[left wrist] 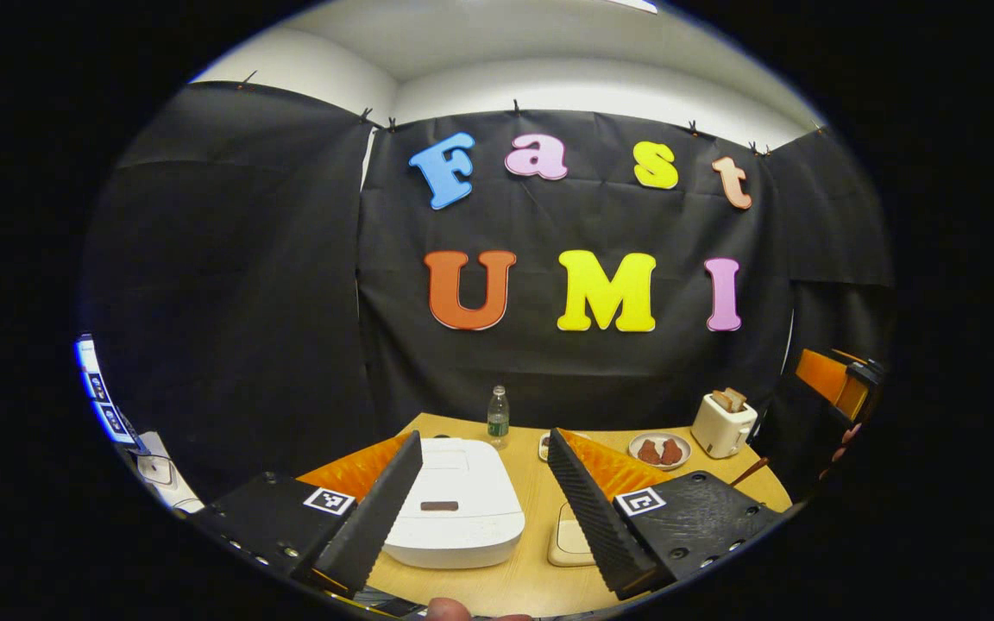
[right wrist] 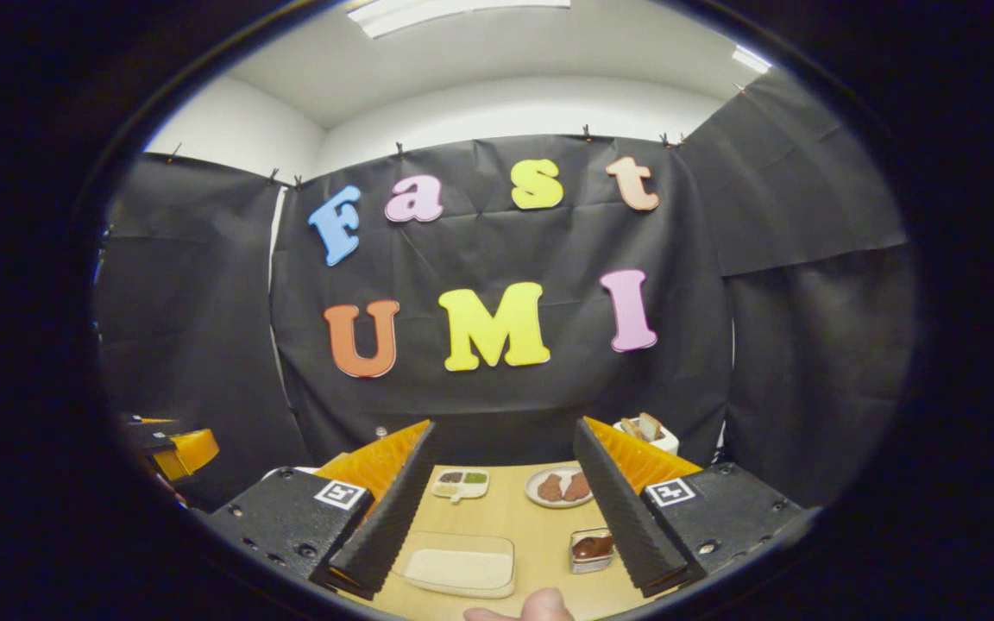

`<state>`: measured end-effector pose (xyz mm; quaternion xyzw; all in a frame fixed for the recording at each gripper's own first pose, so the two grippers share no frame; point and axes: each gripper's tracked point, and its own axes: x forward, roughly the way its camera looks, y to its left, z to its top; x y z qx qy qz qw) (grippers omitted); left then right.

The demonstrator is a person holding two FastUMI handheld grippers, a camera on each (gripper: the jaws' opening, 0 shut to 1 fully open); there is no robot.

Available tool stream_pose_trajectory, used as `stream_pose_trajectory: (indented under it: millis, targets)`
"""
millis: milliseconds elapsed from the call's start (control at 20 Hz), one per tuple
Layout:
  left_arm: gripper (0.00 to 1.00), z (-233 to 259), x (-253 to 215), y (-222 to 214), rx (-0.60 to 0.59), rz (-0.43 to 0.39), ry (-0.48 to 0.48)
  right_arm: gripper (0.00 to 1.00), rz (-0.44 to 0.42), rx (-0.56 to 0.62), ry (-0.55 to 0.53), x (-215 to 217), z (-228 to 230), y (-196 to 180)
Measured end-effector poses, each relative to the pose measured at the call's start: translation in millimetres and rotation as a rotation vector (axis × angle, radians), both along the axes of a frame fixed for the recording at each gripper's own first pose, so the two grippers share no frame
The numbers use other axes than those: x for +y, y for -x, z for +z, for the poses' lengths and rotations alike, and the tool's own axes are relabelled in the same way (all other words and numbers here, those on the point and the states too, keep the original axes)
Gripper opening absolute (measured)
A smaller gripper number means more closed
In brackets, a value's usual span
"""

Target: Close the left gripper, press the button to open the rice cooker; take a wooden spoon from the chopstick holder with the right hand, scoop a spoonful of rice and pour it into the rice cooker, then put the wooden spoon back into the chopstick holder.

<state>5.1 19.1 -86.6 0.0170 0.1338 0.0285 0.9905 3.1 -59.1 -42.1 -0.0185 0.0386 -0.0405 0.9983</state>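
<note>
Ribbed, wedge-shaped fingers (left wrist: pixel 376 509) of the left tongs (left wrist: pixel 484 504) are standing wide apart at the bottom of the left gripper view, holding nothing, with square printed markers sitting on their blocky matte mounts. Between them the rice cooker (left wrist: pixel 460 504) is resting on the pale wooden desk (left wrist: pixel 540 509): a smooth, white, rounded box with its lid down and a small dark oblong window near the front edge. Just beside it on the right, a shallow cream tray (left wrist: pixel 568 542) is lying partly behind the right-hand finger. Farther back, a clear plastic bottle (left wrist: pixel 498 415) is standing upright, a round plate of brown pieces (left wrist: pixel 660 450) is lying near a boxy cream toaster (left wrist: pixel 723 423) with bread slices poking out, and a thin wooden handle (left wrist: pixel 749 472) is slanting up at the desk's right edge.

In the right gripper view, the right tongs (right wrist: pixel 497 509) are likewise gaping wide and gripping nothing, their ridged fingers (right wrist: pixel 389 517) framing a shallow rectangular tray of white rice (right wrist: pixel 461 567) lying flat on the desk. A small shiny metal tin (right wrist: pixel 592 549) with something dark inside is sitting close to the right finger. Beyond these, a divided dish (right wrist: pixel 461 483) and the plate of brown pieces are lying side by side. At the far left, the other tongs' glossy orange body (right wrist: pixel 179 450) is showing.
</note>
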Motion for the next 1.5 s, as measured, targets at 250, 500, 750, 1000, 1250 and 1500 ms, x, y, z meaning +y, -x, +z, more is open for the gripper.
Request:
stream_pose_trajectory:
  millis: [250,500,750,1000,1250,1500]
  targets:
    - [0.43,-31.3,15.8,-11.8,0.139,0.041,0.024,0.98,-0.030,0.031,-0.021,-28.3,-11.6,-4.5]
    - [0.02,-68.8,19.2,-22.6,0.309,0.031,0.098,0.96,-0.063,0.035,-0.035,-53.9,-18.5,-10.2]
    - [0.00,-95.2,31.0,-39.2,0.405,0.014,0.126,0.96,-0.075,0.053,-0.040,-66.5,-27.0,-16.5]
    - [0.00,-140.3,44.4,-63.5,0.543,-0.006,0.215,1.00,-0.059,0.089,-0.023,-67.7,-41.4,-23.8]
    - [0.00,-170.2,57.9,-79.3,0.615,0.021,0.254,1.00,-0.031,0.119,-0.016,-60.3,-50.5,-28.7]
    - [0.00,-195.8,69.9,-78.0,0.682,0.079,0.313,1.00,-0.035,0.121,-0.032,-62.7,-55.0,-38.7]
